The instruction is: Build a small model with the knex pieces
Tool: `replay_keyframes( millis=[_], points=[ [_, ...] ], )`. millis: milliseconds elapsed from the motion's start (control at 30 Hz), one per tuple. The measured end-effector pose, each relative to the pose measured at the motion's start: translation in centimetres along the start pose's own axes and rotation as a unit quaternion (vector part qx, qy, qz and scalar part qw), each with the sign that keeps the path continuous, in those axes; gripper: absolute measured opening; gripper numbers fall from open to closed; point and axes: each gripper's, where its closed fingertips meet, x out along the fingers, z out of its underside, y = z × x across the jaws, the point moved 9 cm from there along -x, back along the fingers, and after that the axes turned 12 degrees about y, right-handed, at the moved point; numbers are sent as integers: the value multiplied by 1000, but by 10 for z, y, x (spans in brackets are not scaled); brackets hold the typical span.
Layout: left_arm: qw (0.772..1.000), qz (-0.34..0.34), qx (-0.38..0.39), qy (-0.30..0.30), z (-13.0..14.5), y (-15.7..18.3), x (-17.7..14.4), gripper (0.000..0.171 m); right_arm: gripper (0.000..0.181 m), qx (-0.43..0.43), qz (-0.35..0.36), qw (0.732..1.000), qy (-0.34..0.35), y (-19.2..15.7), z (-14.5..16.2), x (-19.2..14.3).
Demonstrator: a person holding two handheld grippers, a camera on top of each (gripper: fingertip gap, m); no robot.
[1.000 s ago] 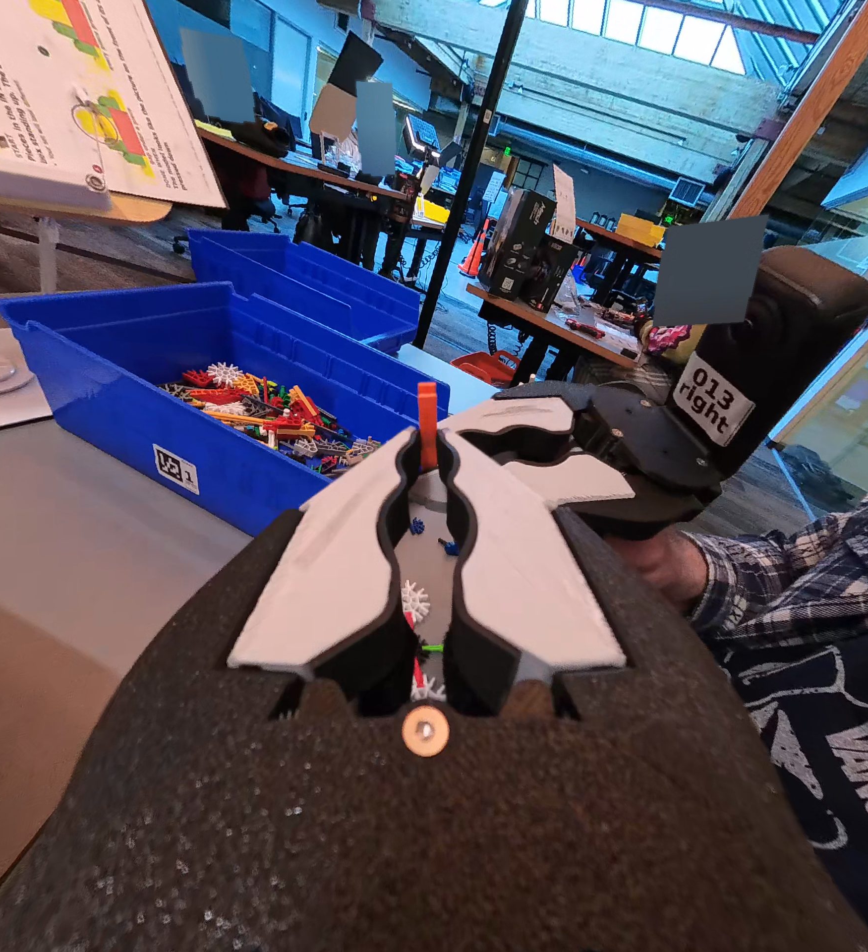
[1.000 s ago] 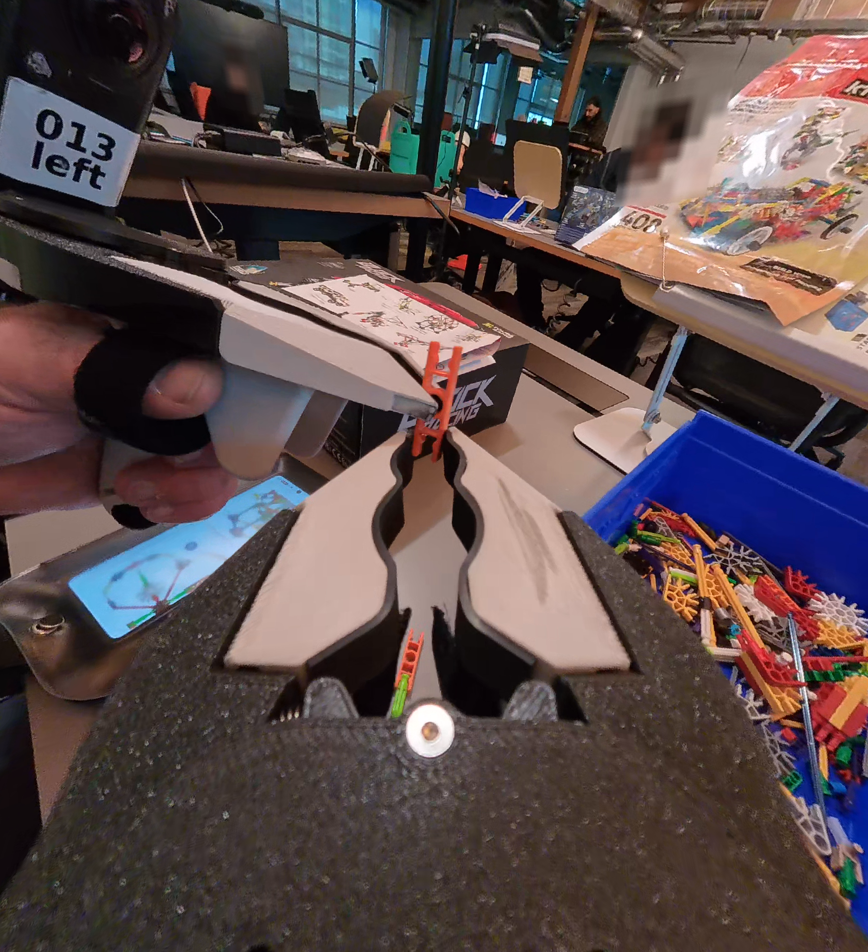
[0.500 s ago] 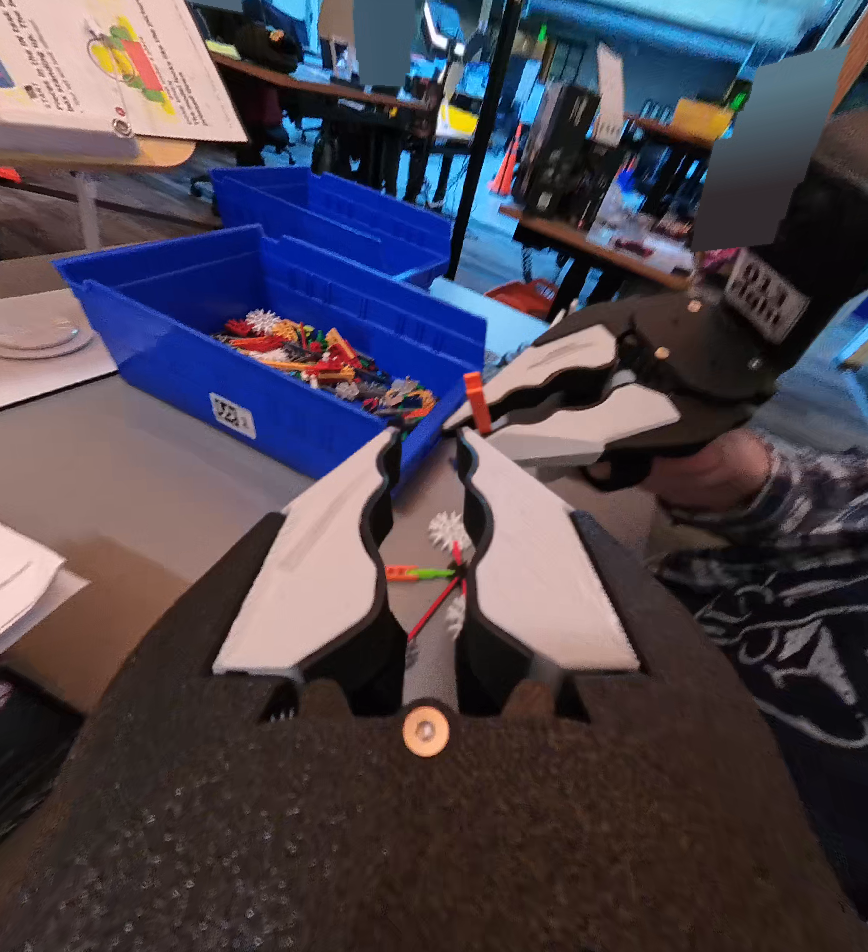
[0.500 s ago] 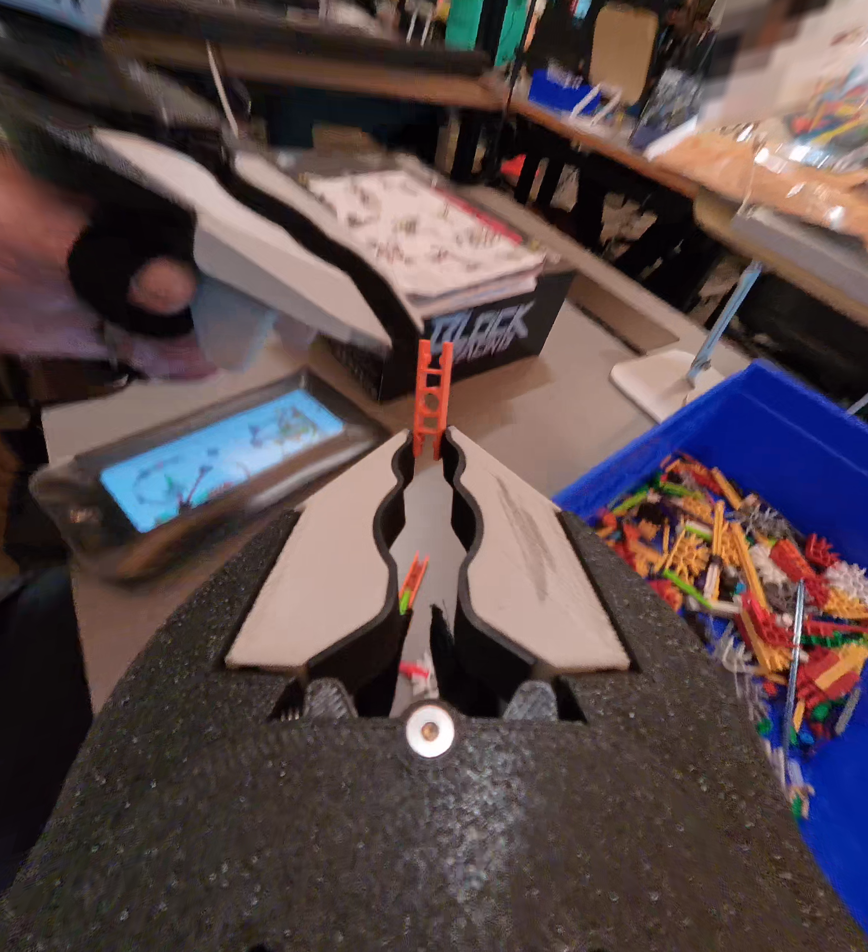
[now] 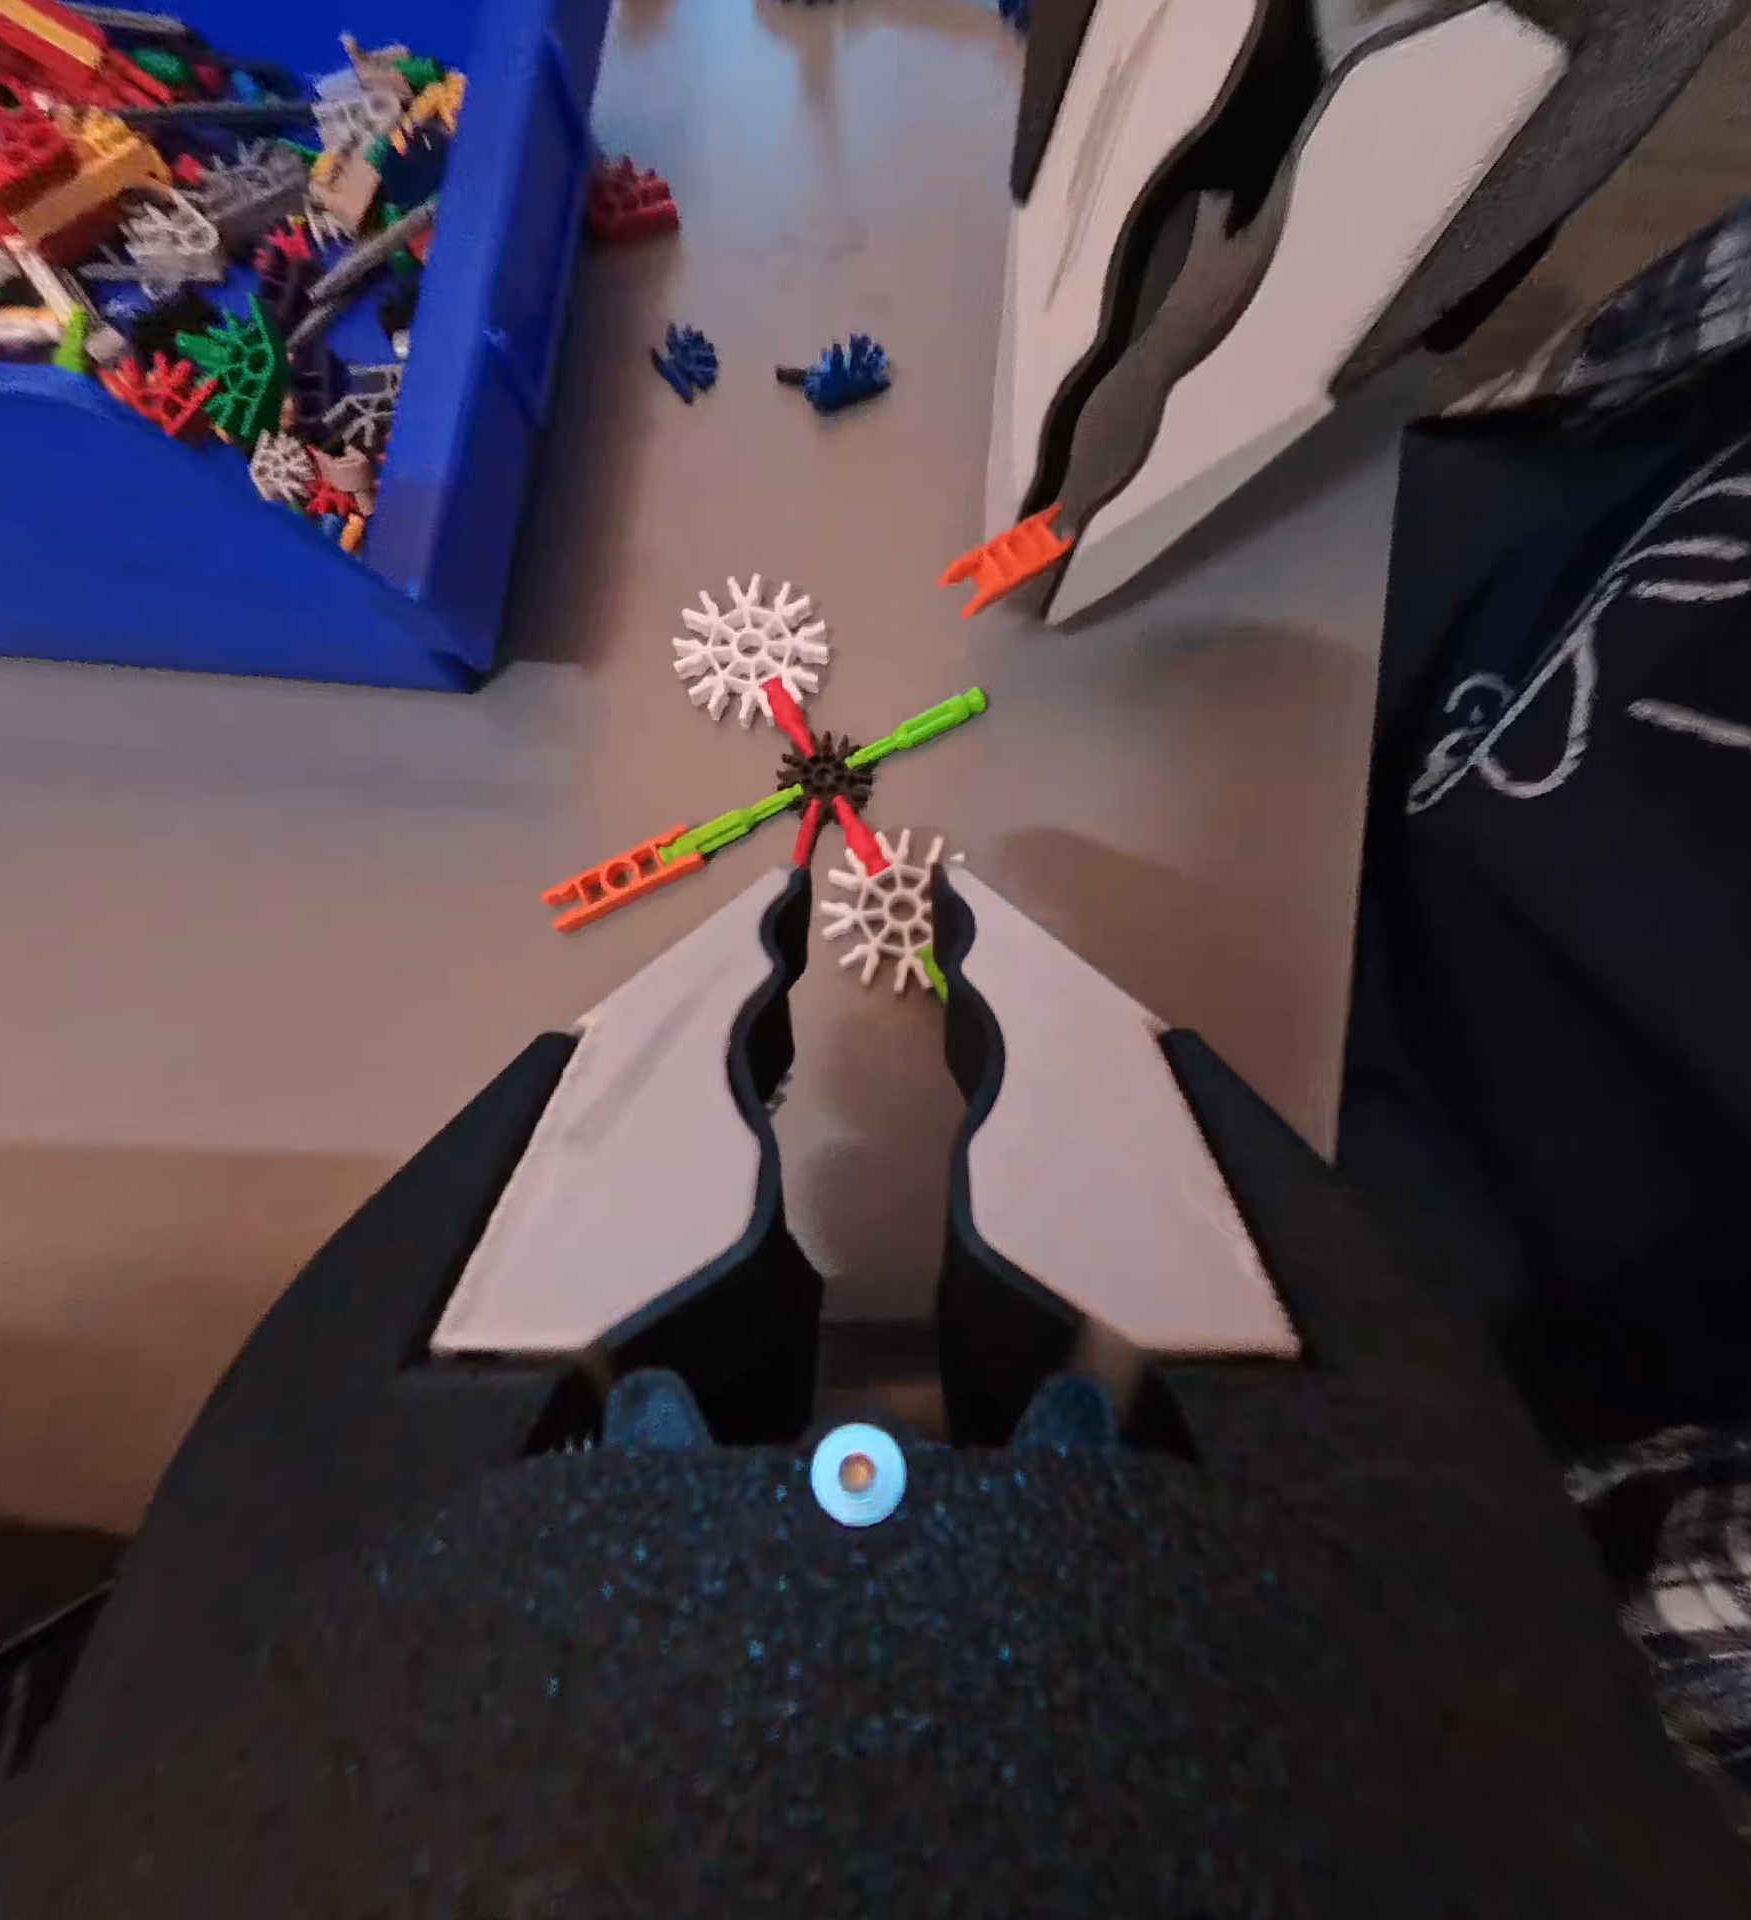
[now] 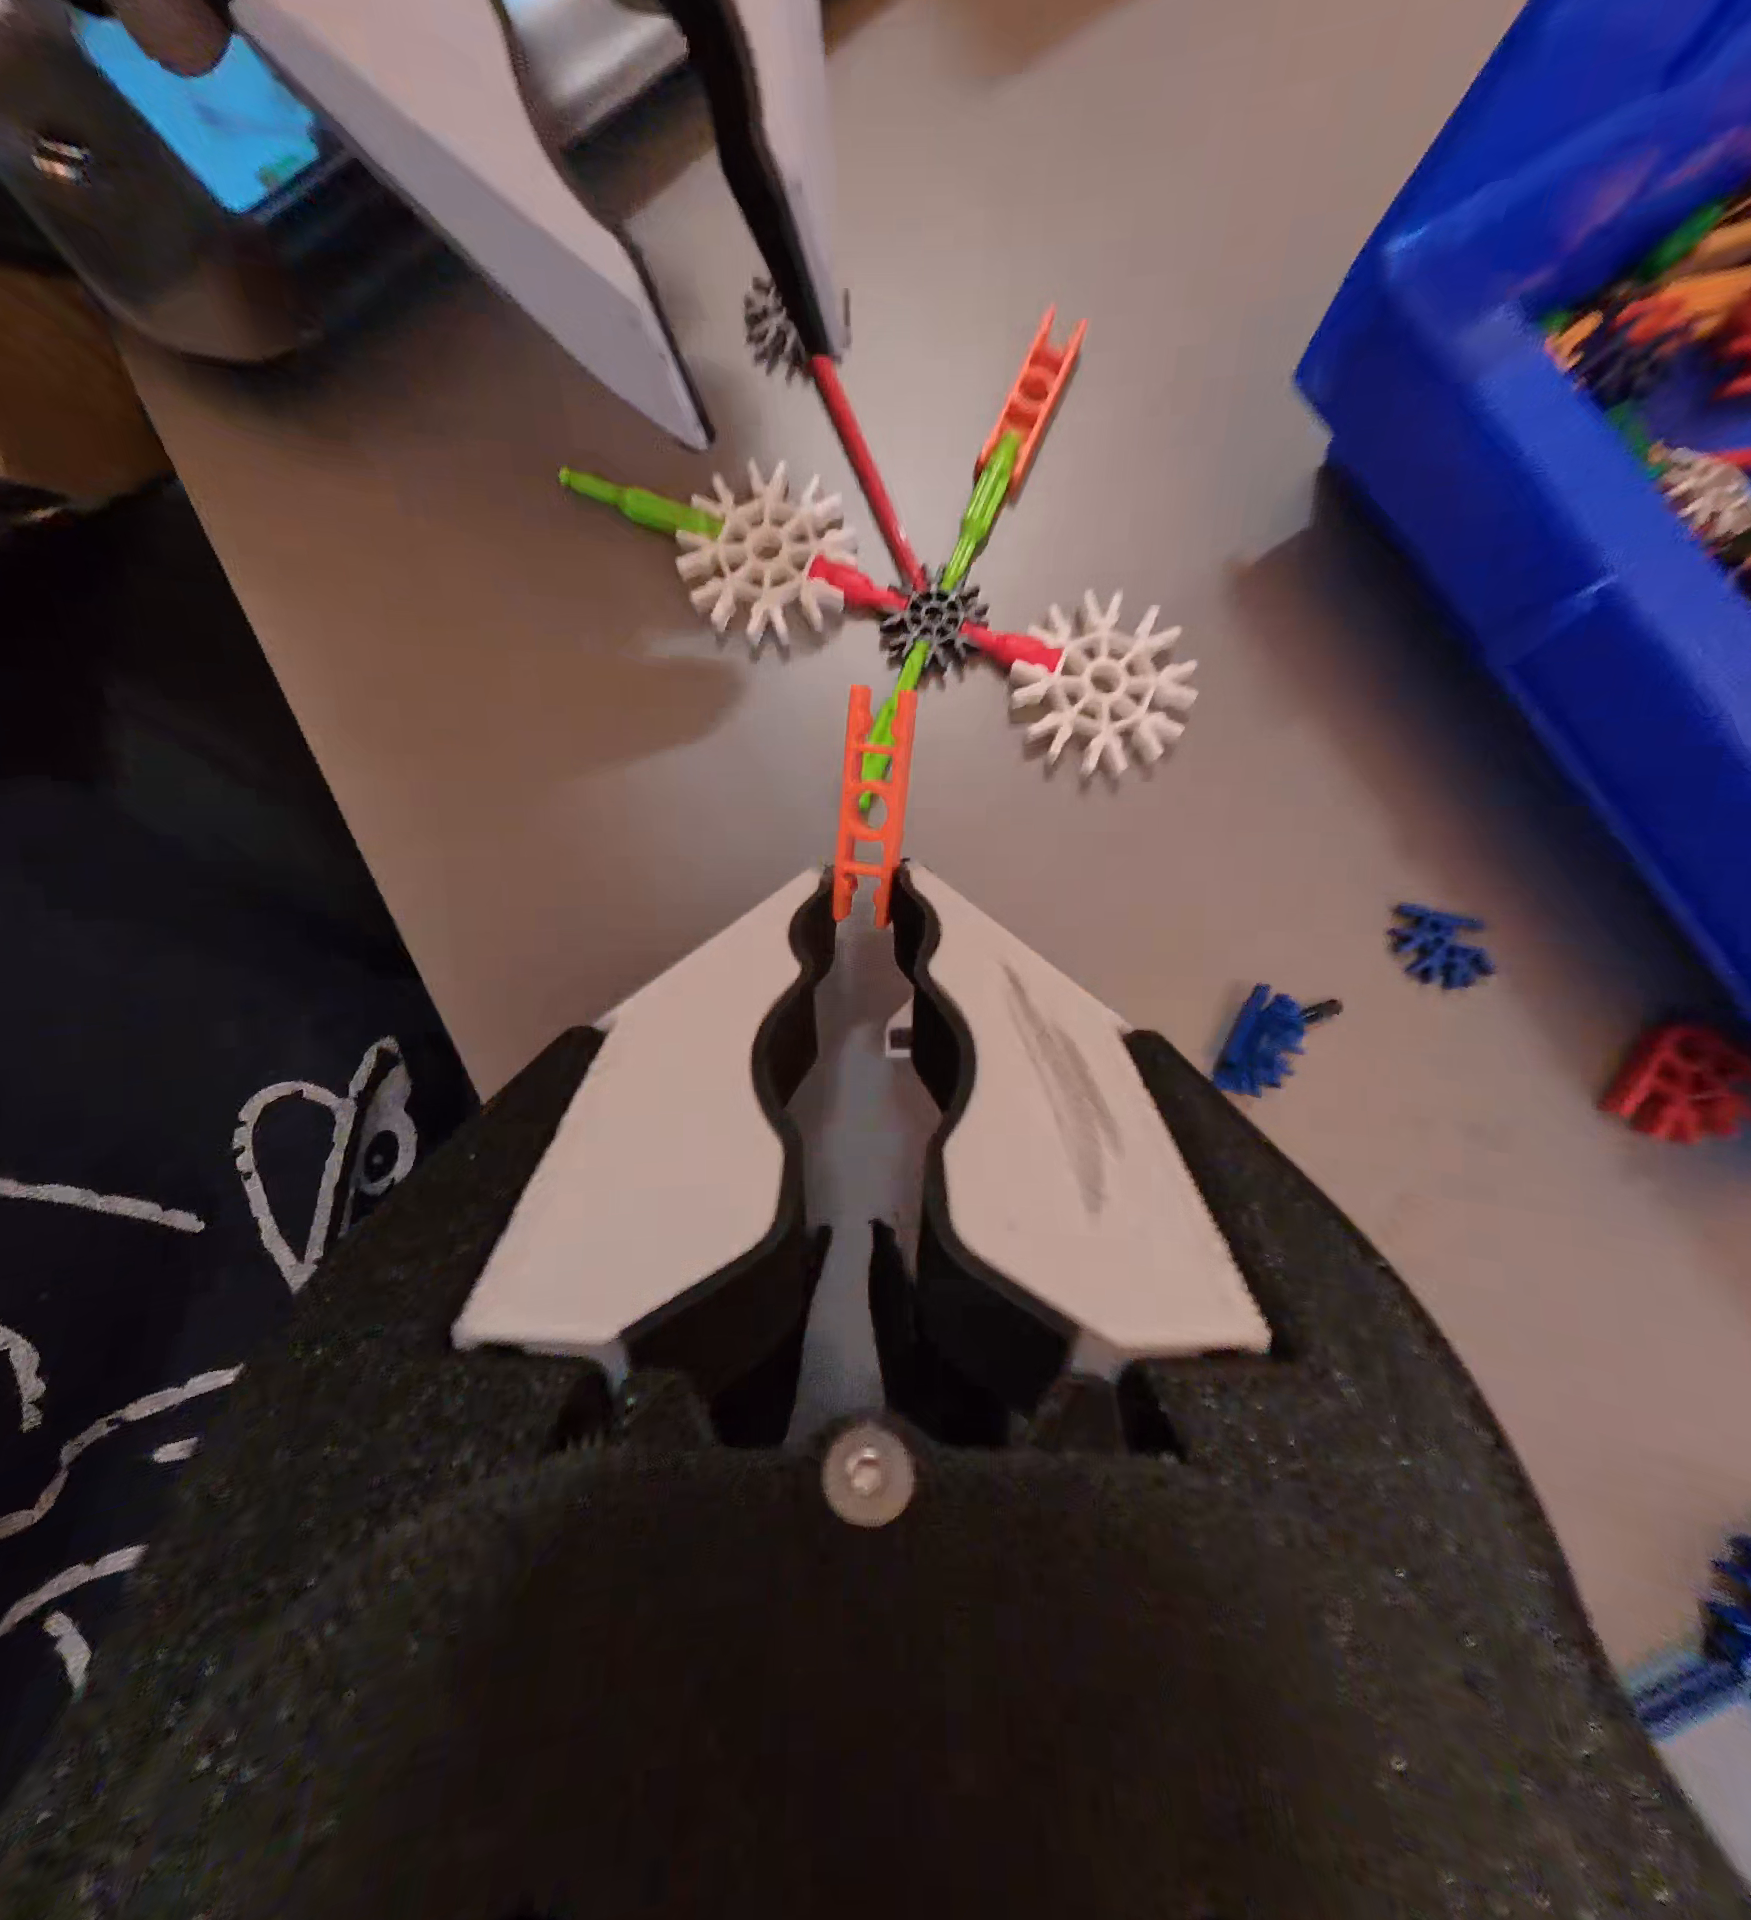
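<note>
A small rod-and-connector assembly lies on the grey table: a black hub with green and red rods, two white wheel connectors and an orange connector. My left gripper is open and empty, and the nearer white wheel shows between its tips. My right gripper is shut on a loose orange connector, held close to the free end of a green rod. The hub and the left gripper show beyond it. The right gripper also shows in the left wrist view.
A blue bin of mixed building pieces stands beside the assembly and also shows in the right wrist view. Loose blue pieces and a red piece lie on the table. A device with a lit screen sits behind the left gripper. The left gripper's tips are roughly 8 cm from the right gripper's. Between my left fingertips and the black hub there is roughly 5 cm. It turns up in the right wrist view as well.
Both grippers have tipped down over the table. The left gripper let go of the orange connector, opened and moved to the white wheel. The right gripper carried the connector down to the assembly.
</note>
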Motion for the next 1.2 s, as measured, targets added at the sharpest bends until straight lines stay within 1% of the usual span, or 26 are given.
replay_keyframes(
  millis=[100, 233, 300, 467, 533, 567, 633, 700, 767, 867, 900, 933, 1033, 1200],
  points=[
    [998, 10, 20, -59, 7, 0, 11, 22, 9, 17, -9, 1000, -15, -1, 2, 3],
    [996, 10, 29, -87, 13, 0, 21, 22, 9, 35, -34, 998, -47, -1, 5, 6],
    [997, 14, 16, -79, 12, 1, 23, 21, 9, 43, -37, 997, -55, 0, 4, 8],
    [997, 9, 17, -80, 12, 3, 25, 20, 9, 68, -55, 993, -76, 5, 1, 9],
    [997, -9, 30, -66, 8, 2, 24, 24, 10, 65, -55, 993, -83, 4, 0, 10],
    [998, -6, 34, -56, 4, 3, 23, 24, 10, 62, -54, 993, -85, 4, 0, 10],
    [997, 0, 66, -33, -6, 7, 22, 23, 10, 60, -55, 993, -82, 3, -1, 10],
    [993, 26, 114, -12, -17, 14, 27, 24, 10, 52, -57, 994, -82, 1, -2, 11],
    [989, 35, 143, -23, -23, 17, 36, 25, 10, 36, -52, 995, -77, -3, -5, 9],
    [982, 82, 169, -33, -25, 22, 46, 23, 9, 25, -54, 996, -66, -7, -10, 4],
    [981, 88, 171, -37, -25, 23, 48, 21, 9, 23, -56, 996, -63, -7, -11, 2],
    [980, 89, 173, -36, -26, 22, 50, 12, 9, 22, -56, 996, -59, -7, -11, 0],
    [981, 109, 158, -13, -31, 22, 49, 11, 9, 22, -59, 997, -52, -7, -10, -6],
    [982, 123, 144, 0, -35, 21, 46, 9, 10, 15, -45, 999, -26, -5, -12, -12]
  ],
)
